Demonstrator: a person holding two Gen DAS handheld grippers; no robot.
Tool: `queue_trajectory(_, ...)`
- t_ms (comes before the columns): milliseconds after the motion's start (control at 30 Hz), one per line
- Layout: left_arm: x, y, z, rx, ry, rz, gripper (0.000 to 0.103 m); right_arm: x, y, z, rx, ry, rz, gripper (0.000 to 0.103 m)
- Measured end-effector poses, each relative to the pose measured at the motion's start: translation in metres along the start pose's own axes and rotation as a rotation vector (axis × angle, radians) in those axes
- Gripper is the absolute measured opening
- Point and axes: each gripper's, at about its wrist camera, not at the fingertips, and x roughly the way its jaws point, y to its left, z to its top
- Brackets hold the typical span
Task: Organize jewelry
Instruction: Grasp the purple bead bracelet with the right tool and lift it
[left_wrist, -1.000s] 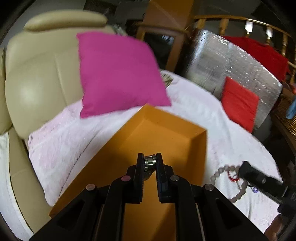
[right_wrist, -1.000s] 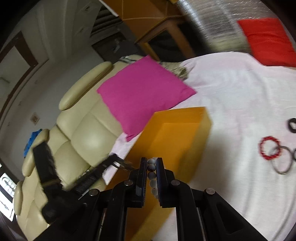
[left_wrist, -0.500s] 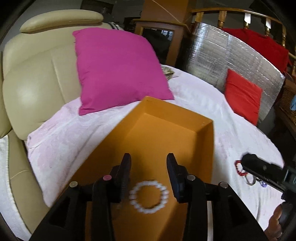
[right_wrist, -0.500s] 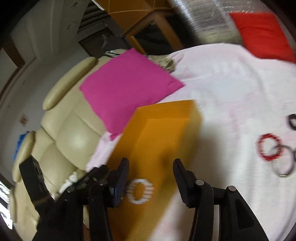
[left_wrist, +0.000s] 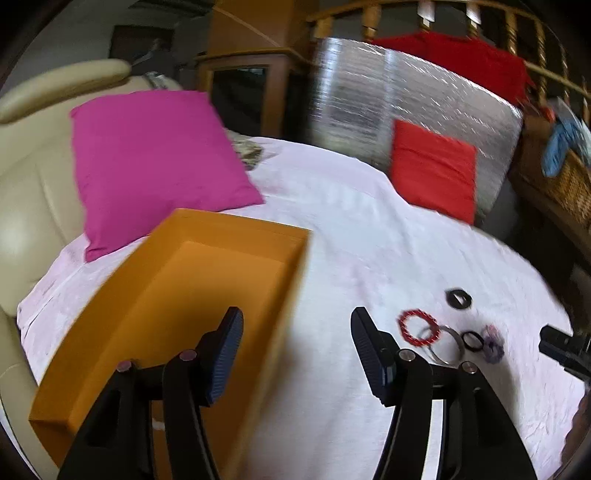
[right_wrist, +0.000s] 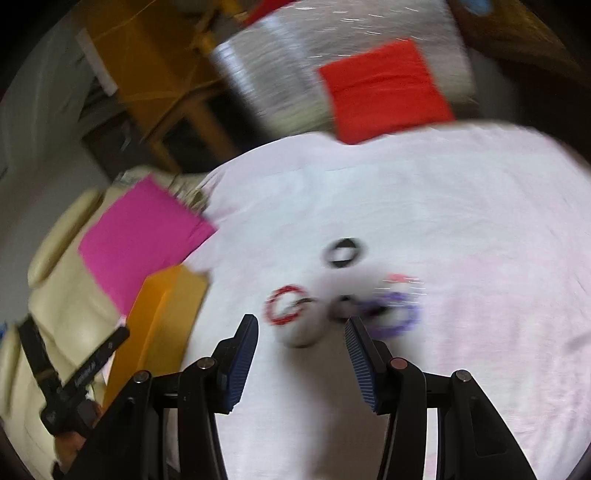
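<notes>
An orange box (left_wrist: 173, 295) lies open on the white cloth; it also shows in the right wrist view (right_wrist: 162, 317). My left gripper (left_wrist: 295, 328) is open and empty, hovering over the box's right wall. My right gripper (right_wrist: 301, 330) is open and empty above a cluster of jewelry: a red bead bracelet (right_wrist: 285, 304), a black ring (right_wrist: 343, 252), a purple bracelet (right_wrist: 397, 312) and a metal bangle (right_wrist: 301, 334). The same cluster shows in the left wrist view: the red bracelet (left_wrist: 419, 326), black ring (left_wrist: 458, 298), small black ring (left_wrist: 472, 340). The right view is blurred.
A magenta cushion (left_wrist: 147, 162) leans on a beige sofa (left_wrist: 26, 170) behind the box. A red cushion (left_wrist: 434, 170) and silver foil panel (left_wrist: 406, 107) stand at the table's far edge. The white cloth (left_wrist: 351, 229) covers the round table.
Both grippers opened; a white bead bracelet dropped into the box. Both then swung right, away from the box toward the jewelry cluster.
</notes>
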Motion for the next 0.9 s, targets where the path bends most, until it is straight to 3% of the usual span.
queue_trajectory(167,0.017,-0.048,-0.01,0.103,0.039,-0.019,0.062,0.003,-0.065,0.012,0.202,0.074,0.027,0.047)
queue_trajectory(367,0.04,-0.101,-0.027,0.236,0.112,-0.041,0.063,0.017,-0.102,0.011,0.332,0.126,0.079,0.041)
queue_trajectory(633,0.056,-0.137,-0.04,0.27,0.167,-0.108,0.063,0.048,-0.105,0.023,0.38,0.153,0.127,0.039)
queue_trajectory(900,0.064,-0.123,-0.037,0.247,0.177,-0.066,0.063,0.071,-0.109,0.028,0.418,0.165,0.109,0.036)
